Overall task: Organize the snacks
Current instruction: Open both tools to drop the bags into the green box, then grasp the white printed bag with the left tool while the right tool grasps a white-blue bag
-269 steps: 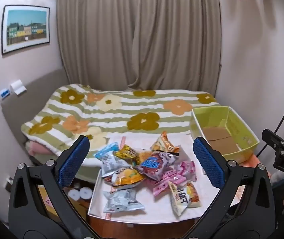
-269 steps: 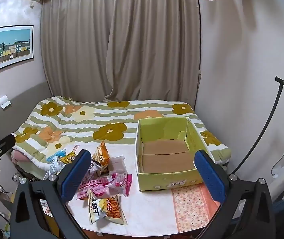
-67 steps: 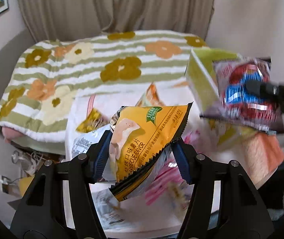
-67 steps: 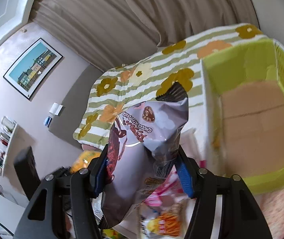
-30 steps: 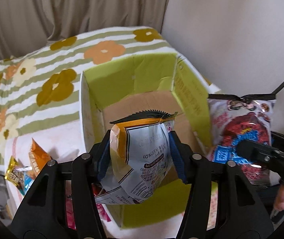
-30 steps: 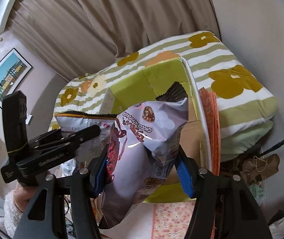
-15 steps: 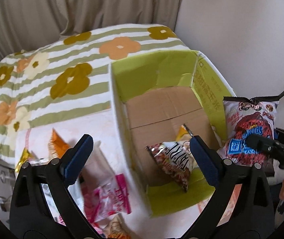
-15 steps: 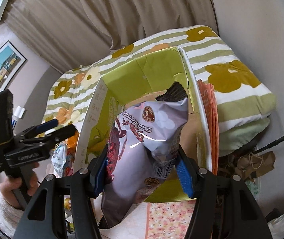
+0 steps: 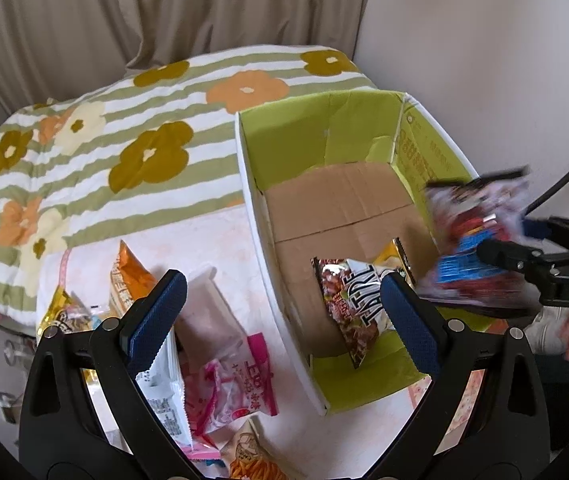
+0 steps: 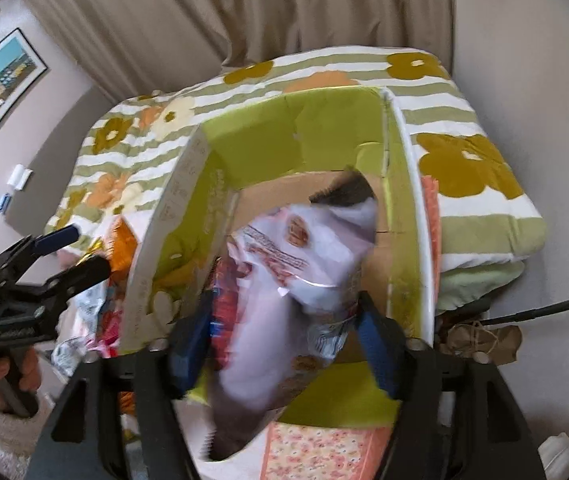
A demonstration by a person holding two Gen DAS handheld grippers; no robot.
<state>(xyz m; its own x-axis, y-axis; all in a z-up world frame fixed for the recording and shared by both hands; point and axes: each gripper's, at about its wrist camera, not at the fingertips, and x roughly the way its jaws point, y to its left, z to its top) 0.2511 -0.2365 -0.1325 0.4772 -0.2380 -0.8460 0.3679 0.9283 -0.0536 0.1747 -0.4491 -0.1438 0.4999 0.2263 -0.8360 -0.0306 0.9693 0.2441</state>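
Wide apart stand the jaws of our left gripper (image 9: 280,304), with nothing between the blue pads; it hangs over the near left wall of the green box (image 9: 432,160), between the box and the loose pile. Our right gripper (image 10: 284,336) has its jaws drawn in on a pale purple snack bag (image 10: 304,280), which shows blurred in both views, so we cannot say whether the pads are clamped firmly or beginning to let go. From the left wrist view that bag sits at the right-hand wall of the box, about level with its rim; from the right wrist view it hangs over the brown cardboard floor (image 9: 336,204).

One packet is in the box: a brown and white bag (image 9: 356,312) lying on the floor near the front wall, with a yellow edge showing beside it. We judge the task to be in its early part. The purple bag looks about to be the second one in, and it is not yet resting on the floor.

Much is left on the table (image 9: 220,236): an orange bag (image 9: 128,284) standing up near the bed, a pink packet (image 9: 240,384) lying flat by the box wall, a white packet (image 9: 164,404) under our left finger, a gold-wrapped one (image 9: 60,316) at the far left, and an orange-printed bag (image 9: 248,460) at the bottom edge. Others may lie hidden behind the gripper body. Each of these needs fetching into the box, and the empty left gripper seems the one free to go for the next
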